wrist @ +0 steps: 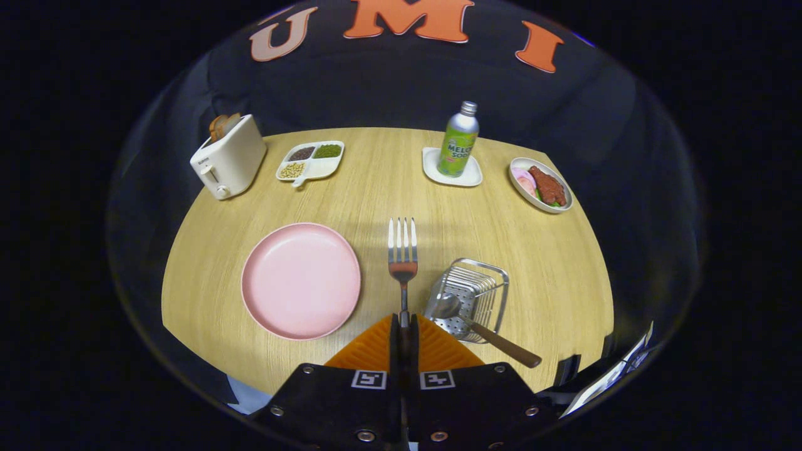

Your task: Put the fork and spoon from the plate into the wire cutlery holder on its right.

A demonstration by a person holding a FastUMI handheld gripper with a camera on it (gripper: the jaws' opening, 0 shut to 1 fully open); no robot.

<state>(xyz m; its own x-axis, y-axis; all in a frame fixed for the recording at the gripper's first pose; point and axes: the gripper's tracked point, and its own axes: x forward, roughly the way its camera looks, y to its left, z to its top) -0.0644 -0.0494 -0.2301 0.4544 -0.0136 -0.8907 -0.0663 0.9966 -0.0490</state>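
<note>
Pale wood grain covers the round table (376, 188) that carries everything here. The gripper (404, 326) hangs above the table's near edge with its jaws pressed together on the handle of the fork (402, 254), so both fingers pinch it. The fork points straight ahead of the fingers, tines away from them, held above the tabletop between the pink plate (301, 280) and the wire cutlery holder (471, 294).

The pink plate sits toward the near left part of the table and is bare. The wire cutlery holder stands toward the near right, just beside the fork's line. The spoon (467, 316) is already lodged in the holder: its bowl lies inside the basket and its brown handle sticks out over the holder's near rim, slanting toward the table's near right edge.

Along the far edge, from left to right, stand a white toaster (229, 164) with slices of bread showing in its slot at the far left corner, a divided white dish (311, 161) holding beans of different colours in its compartments, a green bottle (459, 141) upright on a small white square tray (452, 170), and an oval dish (541, 185) with slices of meat at the far right corner. All four are well apart from the plate, the holder and the gripper.
</note>
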